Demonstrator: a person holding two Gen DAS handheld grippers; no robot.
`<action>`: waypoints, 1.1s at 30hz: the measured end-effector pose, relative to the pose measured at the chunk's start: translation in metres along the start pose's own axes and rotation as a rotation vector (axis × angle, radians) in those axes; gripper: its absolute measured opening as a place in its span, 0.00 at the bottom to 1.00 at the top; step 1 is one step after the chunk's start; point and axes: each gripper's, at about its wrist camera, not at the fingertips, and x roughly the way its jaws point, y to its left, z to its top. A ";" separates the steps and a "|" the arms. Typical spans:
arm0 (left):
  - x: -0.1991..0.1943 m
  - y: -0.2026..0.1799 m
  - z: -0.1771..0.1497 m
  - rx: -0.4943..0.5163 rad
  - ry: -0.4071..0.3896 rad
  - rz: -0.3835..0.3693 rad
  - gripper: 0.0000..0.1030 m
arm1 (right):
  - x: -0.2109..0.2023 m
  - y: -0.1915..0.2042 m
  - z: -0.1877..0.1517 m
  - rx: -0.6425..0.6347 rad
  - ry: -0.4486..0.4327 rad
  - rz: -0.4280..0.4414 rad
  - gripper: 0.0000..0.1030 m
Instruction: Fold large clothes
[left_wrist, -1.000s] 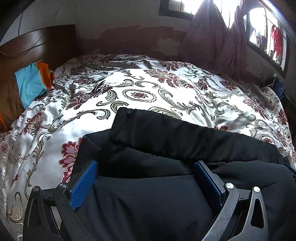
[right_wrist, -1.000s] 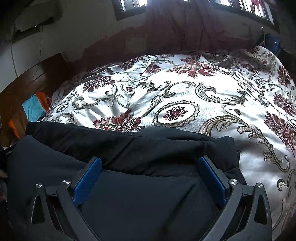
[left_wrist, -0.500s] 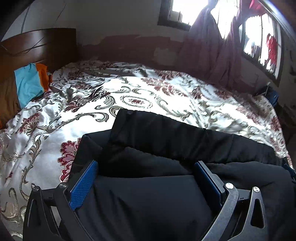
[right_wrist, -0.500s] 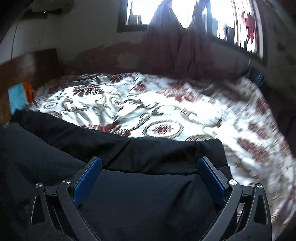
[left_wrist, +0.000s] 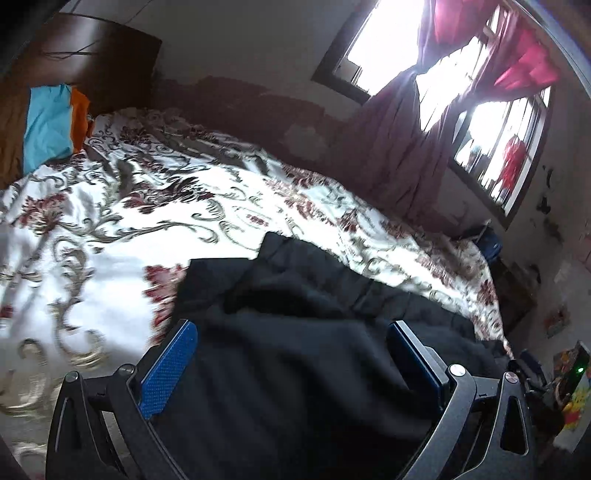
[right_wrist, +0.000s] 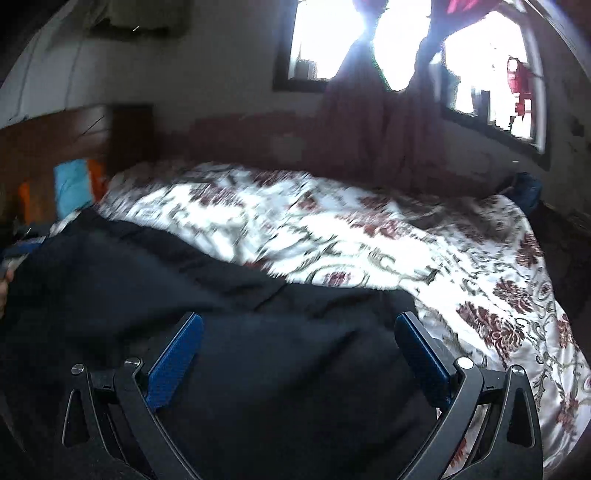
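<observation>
the black garment (left_wrist: 295, 332) lies bunched on the near edge of the bed (left_wrist: 110, 221), a folded band of it running along its far side, over the patterned cover. the left gripper (left_wrist: 291, 365) has its blue pads (left_wrist: 168, 369) spread wide, black cloth filling the gap between them; nothing is pinched. the right gripper (right_wrist: 299, 354) stands the same way, fingers well apart over the same garment (right_wrist: 221, 314), holding nothing.

what has changed in the last second: both cameras have tipped up and rolled. the window (left_wrist: 461, 92) and curtain (left_wrist: 399, 147) now fill far more of each view, the bed cover streaks with motion blur, and in the left view the scene leans to one side. the pads have not closed at all over that time, and the garment's folded band sits much where it was, so the cloth seems not to be carried along.

this reads as both grippers lifting away from a fold just laid down, not a fresh grab. the fold looks loose and lumpy, so the next step is likely a new grip on an edge for another fold or a smoothing pass. a blue and orange cloth (left_wrist: 48, 125) sits far left by the headboard (left_wrist: 92, 55), untouched.
</observation>
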 end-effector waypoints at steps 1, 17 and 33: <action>0.000 0.003 0.000 0.001 0.026 -0.001 1.00 | -0.005 0.000 -0.004 -0.018 0.014 0.008 0.98; 0.006 0.055 -0.020 0.013 0.259 -0.121 1.00 | 0.021 -0.113 -0.050 0.367 0.262 0.210 0.98; 0.007 0.055 -0.029 0.063 0.258 -0.198 1.00 | 0.023 -0.107 -0.077 0.480 0.254 0.532 0.99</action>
